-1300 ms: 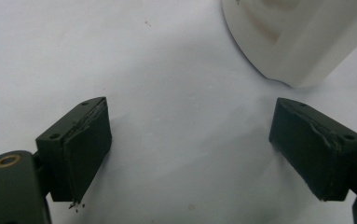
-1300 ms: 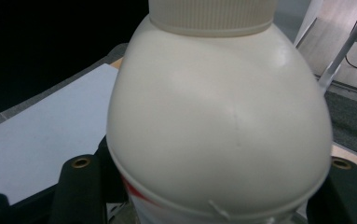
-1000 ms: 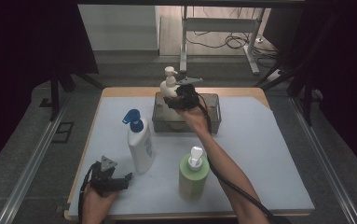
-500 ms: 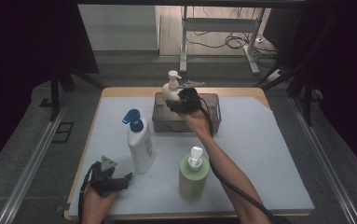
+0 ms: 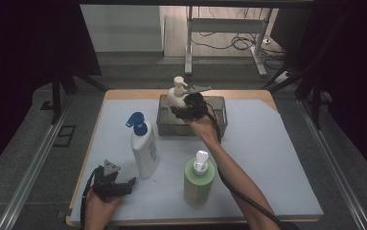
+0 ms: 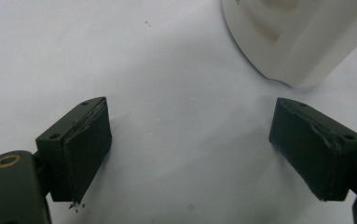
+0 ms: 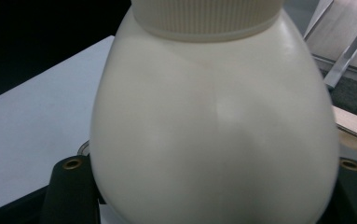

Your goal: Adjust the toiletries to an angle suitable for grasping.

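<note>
A cream pump bottle (image 5: 176, 94) stands upright at the left end of a dark mesh basket (image 5: 219, 125). My right gripper (image 5: 178, 108) reaches it from the right. In the right gripper view the bottle's round body (image 7: 213, 121) sits between the jaws, which lie against both of its sides. These jaws have just been opening, with the bottle still between them. My left gripper (image 5: 125, 186) rests open on the white mat at the near left. Its pads (image 6: 85, 144) are wide apart with nothing between them.
A white bottle with a blue pump (image 5: 144, 148) stands just right of the left gripper, its base (image 6: 297, 42) close ahead of the jaws. A green bottle with a white pump (image 5: 199, 179) stands near the front, under my right forearm. Table legs and cables lie beyond the far edge.
The cream bottle and my right gripper have sunk slightly toward the basket. My left hand has kept still.
</note>
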`<action>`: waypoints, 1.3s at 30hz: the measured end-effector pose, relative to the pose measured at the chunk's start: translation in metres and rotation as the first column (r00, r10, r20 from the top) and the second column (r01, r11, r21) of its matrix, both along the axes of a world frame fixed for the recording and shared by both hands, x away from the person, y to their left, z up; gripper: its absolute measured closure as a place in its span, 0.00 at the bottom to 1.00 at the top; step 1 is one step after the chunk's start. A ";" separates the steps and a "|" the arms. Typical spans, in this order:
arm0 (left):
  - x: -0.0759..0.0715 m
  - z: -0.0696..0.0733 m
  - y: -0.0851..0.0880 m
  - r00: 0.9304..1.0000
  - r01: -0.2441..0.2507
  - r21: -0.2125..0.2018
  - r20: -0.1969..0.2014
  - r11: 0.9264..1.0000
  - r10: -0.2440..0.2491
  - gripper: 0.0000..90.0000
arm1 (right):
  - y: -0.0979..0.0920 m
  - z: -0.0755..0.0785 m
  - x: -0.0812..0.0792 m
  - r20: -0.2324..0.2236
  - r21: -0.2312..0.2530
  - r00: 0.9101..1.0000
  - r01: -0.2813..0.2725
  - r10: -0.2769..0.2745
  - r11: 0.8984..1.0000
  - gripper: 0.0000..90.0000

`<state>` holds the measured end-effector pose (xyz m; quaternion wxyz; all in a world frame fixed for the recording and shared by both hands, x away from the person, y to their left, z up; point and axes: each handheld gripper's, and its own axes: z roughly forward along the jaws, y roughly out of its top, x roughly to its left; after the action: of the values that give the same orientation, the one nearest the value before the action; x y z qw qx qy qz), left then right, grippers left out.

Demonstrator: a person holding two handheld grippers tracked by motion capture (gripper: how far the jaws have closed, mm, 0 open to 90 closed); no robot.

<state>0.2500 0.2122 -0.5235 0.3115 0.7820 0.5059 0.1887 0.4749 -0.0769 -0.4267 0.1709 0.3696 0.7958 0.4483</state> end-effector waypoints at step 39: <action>0.000 0.000 0.000 1.000 -0.001 0.001 0.001 1.000 0.001 0.14 | -0.060 0.000 -0.030 -0.026 -0.026 0.998 -0.053 0.052 0.998 0.60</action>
<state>0.2499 0.2121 -0.5236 0.3115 0.7818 0.5059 0.1893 0.4454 -0.1370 -0.4270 0.1538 0.3521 0.8131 0.4373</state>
